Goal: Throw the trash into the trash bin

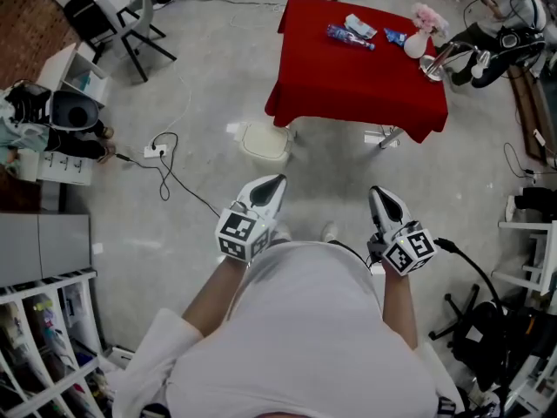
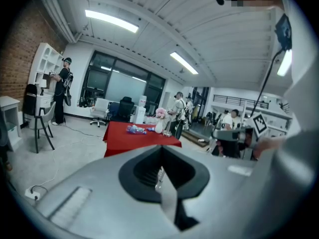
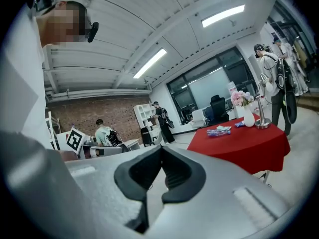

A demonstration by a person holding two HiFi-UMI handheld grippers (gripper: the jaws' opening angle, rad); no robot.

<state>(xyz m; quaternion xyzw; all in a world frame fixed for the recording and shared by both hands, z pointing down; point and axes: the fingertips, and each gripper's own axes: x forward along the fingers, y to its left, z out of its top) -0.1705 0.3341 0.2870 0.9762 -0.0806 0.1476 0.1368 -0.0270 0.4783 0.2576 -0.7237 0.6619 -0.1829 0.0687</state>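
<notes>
Left hand-held gripper [image 1: 277, 182] and right hand-held gripper [image 1: 378, 192] are both pressed together, empty; red bench [image 1: 348, 85] stands at twelve o'clock.

Long ceiling lamps [image 2: 112, 21] give bright, even light and glare white in the 2 gripper views. The pale floor [image 1: 218, 85] has a soft sheen, with a faint shadow under the red table [image 1: 357, 59]. The 2 gripper views bulge like a fisheye and darken at the corners. Close to the lens, the left gripper [image 2: 160, 148] and right gripper [image 3: 162, 147] look soft.
</notes>
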